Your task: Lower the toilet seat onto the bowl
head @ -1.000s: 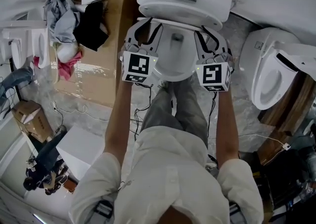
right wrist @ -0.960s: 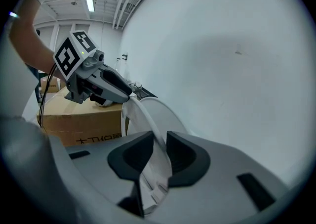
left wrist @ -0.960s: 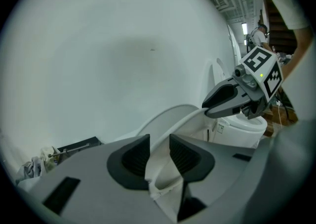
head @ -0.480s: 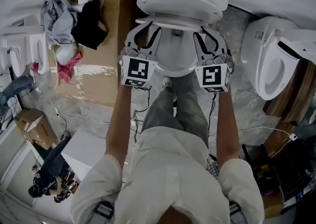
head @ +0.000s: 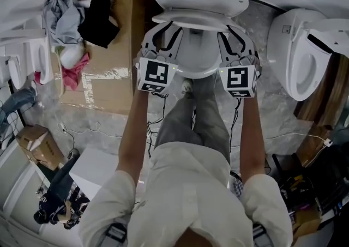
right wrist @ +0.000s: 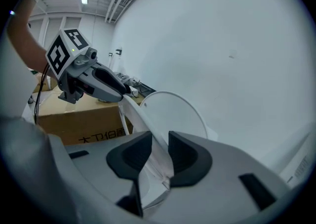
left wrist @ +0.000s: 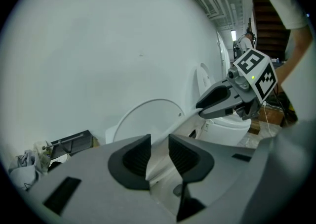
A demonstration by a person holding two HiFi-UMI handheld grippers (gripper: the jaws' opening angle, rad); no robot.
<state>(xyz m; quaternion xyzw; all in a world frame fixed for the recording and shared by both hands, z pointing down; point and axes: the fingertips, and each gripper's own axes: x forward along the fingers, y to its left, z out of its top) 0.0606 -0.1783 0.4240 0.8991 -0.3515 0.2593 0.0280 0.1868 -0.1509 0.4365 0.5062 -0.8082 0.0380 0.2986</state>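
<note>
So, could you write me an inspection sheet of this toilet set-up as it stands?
Surface: marbled floor tiles.
Job's things: toilet seat tilted partway down above the bowl; lid raised.
Clutter: clothes heap, large cardboard box, small box.
Grippers: left gripper and right gripper each clamp a side of the seat; left jaws have just been closing, right jaws opening.
Cables: black lead under the right gripper; thin white cable on the floor.
Surroundings: another toilet, white wall.
</note>
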